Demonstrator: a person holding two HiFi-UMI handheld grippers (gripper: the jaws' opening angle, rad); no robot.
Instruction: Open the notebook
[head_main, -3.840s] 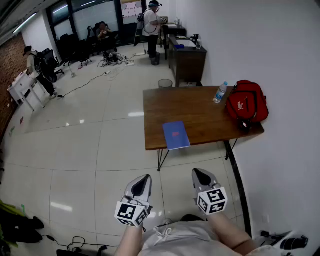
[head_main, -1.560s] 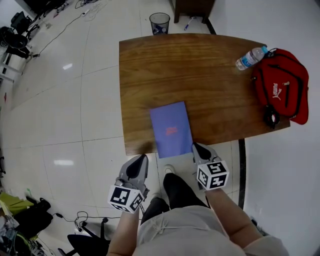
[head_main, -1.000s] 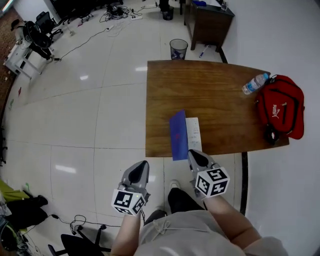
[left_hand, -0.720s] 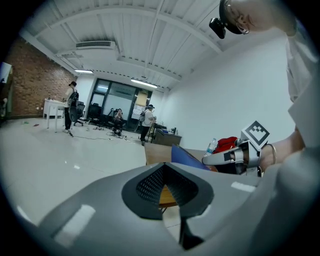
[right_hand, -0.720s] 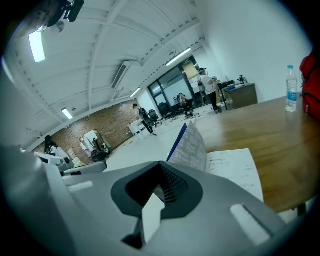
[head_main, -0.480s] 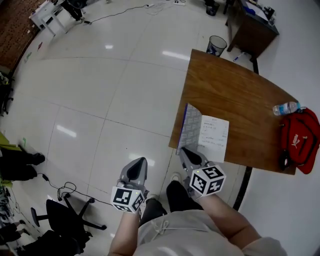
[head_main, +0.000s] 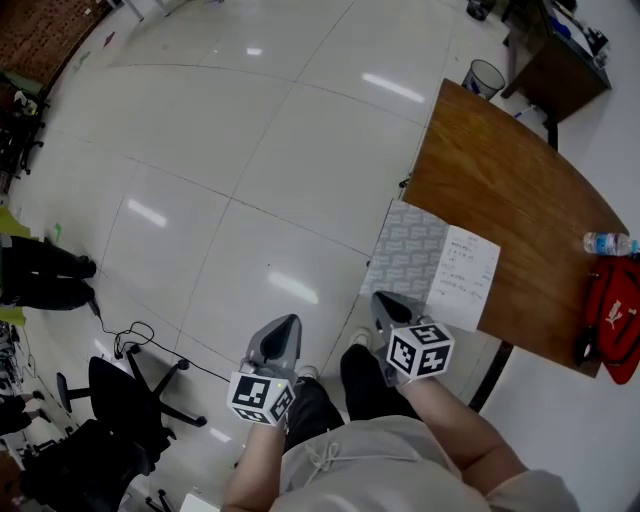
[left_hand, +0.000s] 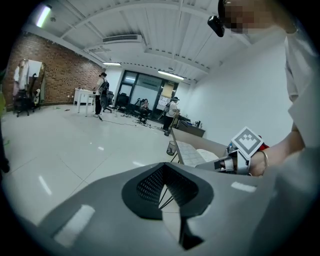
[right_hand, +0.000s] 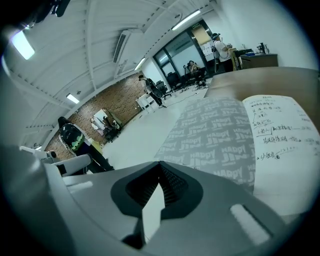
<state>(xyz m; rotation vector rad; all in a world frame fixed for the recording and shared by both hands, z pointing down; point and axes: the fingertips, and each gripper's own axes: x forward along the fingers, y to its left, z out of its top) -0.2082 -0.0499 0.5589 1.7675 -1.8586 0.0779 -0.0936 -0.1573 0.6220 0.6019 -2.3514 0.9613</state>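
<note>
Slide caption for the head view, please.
Notebook open at the near corner of the wooden table, handwritten page showing; right tool just before it, left tool over the floor.

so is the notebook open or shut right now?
Open. The notebook lies spread at the table edge, with the patterned inside cover on one side and the handwritten page on the other.

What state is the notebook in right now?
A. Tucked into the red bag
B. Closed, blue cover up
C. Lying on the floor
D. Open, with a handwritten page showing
D: the notebook lies open at the edge of the table, showing a patterned inside cover and a white page with handwriting.
</note>
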